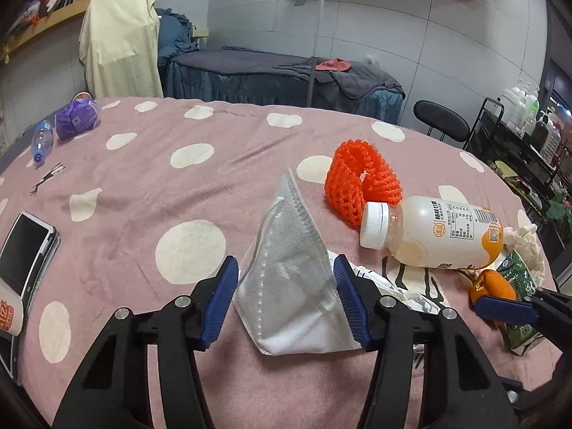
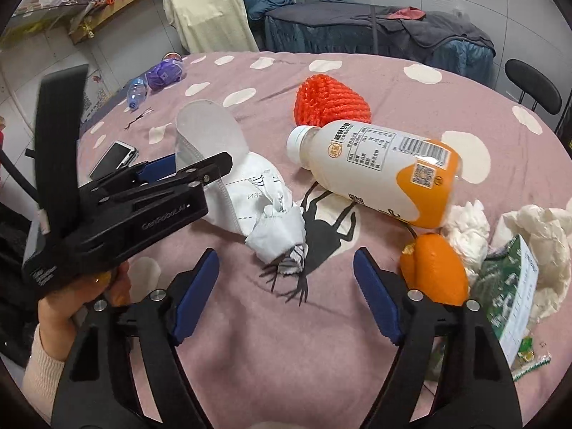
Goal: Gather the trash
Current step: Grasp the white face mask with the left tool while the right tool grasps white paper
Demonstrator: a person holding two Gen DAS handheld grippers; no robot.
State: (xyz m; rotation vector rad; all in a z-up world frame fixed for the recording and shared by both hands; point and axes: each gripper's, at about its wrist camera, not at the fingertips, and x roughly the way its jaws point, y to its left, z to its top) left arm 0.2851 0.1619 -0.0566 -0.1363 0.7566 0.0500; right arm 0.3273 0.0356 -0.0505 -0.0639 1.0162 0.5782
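A white folded face mask (image 1: 289,271) stands on the pink dotted cloth (image 1: 143,186). My left gripper (image 1: 286,300) has both blue pads (image 1: 223,300) against its sides. The right wrist view shows that gripper (image 2: 200,164) from the side, with the mask (image 2: 211,132) rising between its fingers. My right gripper (image 2: 286,254) is open over bare cloth, nothing between its pads. Just beyond its tips lies a crumpled white wrapper (image 2: 279,228). An orange fruit (image 2: 434,268) sits beside its right finger (image 2: 375,296). A white and orange drink bottle (image 2: 382,175) lies on its side behind.
An orange foam net (image 1: 361,186) lies behind the bottle (image 1: 439,232). Crumpled tissues (image 2: 468,228) and a green packet (image 2: 507,293) crowd the right edge. A phone (image 1: 25,250) lies at the left. A small blue bottle (image 1: 41,141) and purple bag (image 1: 77,118) sit far left.
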